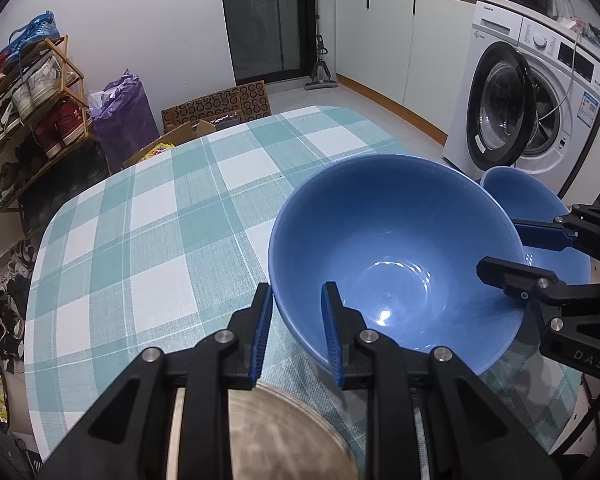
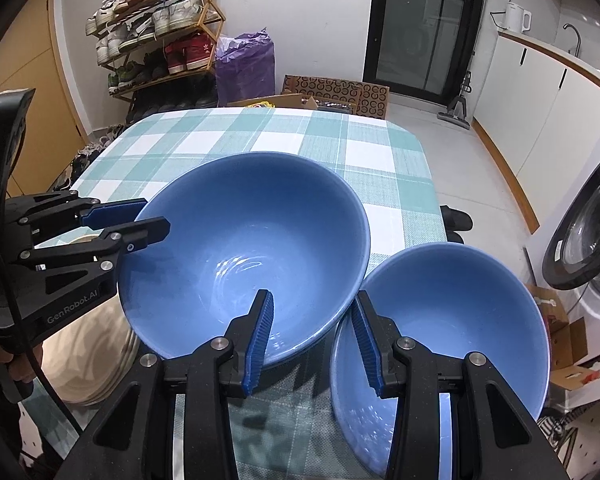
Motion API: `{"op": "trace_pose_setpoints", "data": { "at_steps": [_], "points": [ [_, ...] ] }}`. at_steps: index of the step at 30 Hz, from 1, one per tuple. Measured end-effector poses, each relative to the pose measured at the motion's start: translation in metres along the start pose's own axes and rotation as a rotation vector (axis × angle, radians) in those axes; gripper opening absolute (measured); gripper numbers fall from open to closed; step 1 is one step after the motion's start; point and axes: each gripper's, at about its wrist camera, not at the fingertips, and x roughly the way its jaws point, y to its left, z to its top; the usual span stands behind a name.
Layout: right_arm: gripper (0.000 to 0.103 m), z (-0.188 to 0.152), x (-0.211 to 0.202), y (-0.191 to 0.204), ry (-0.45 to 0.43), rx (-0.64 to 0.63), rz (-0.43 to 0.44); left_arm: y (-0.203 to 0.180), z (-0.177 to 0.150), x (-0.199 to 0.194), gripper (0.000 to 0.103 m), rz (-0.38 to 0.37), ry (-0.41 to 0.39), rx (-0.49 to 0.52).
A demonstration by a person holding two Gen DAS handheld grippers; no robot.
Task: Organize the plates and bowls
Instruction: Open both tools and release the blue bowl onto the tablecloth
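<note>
A large blue bowl (image 1: pixel 380 232) (image 2: pixel 252 216) hangs tilted over the checked tablecloth (image 1: pixel 140 220) (image 2: pixel 260 132). My left gripper (image 1: pixel 296 300) (image 2: pixel 156 216) is shut on its left rim, one finger inside and one outside. My right gripper (image 2: pixel 312 304) (image 1: pixel 498 248) straddles the opposite rim the same way and looks shut on it. A smaller blue bowl (image 2: pixel 460 300) (image 1: pixel 516 188) sits on the table just right of the large one, partly under my right gripper's outer finger. A stack of beige plates (image 2: pixel 88 360) (image 1: pixel 280 432) lies below my left gripper.
The table's right edge runs close beside the small bowl. A washing machine (image 1: pixel 540 112) (image 2: pixel 588 232) with its door ajar stands to the right. A shoe rack (image 1: pixel 32 92), a purple bag (image 1: pixel 124 116) and cardboard boxes (image 2: pixel 568 340) stand on the floor around the table.
</note>
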Motion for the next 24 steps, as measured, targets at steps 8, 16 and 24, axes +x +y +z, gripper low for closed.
{"op": "trace_pose_setpoints", "data": {
  "at_steps": [8, 16, 24],
  "points": [
    [0.047, -0.001, 0.003, 0.000, 0.007, -0.001, 0.000, 0.000, -0.001, 0.000, 0.025, -0.005, 0.005, 0.002],
    [0.067, 0.000, -0.002, -0.003, -0.015, 0.009, 0.016, 0.003, -0.001, -0.008, 0.048, -0.036, -0.004, -0.025],
    [0.093, 0.000, -0.022, -0.010, -0.061, 0.040, 0.059, 0.002, 0.001, -0.026, 0.059, -0.046, -0.032, -0.021]
  ]
}}
